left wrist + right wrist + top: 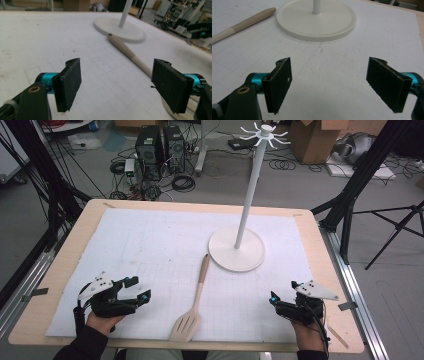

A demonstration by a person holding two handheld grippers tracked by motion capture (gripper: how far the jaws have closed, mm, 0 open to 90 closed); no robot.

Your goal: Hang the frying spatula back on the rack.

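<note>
A wooden slotted spatula (192, 307) lies on the white mat, blade toward the front edge, its handle (127, 52) pointing at the white stand's round base (236, 249). The stand's thin pole (248, 195) rises to a crown of hooks (263, 132). My left gripper (140, 288) rests at the front left, open and empty, left of the spatula; in the left gripper view its jaws (117, 85) stand wide over bare mat. My right gripper (283, 291) sits at the front right, open with nothing between its pads (329, 85), facing the base (317, 20) and the handle tip (242, 23).
The white gridded mat (150, 250) covers most of a wooden table (65, 260). Beyond the table, the floor holds computer towers (160, 150), cables, cardboard boxes (315, 140) and black tripod legs (350, 195) at the right.
</note>
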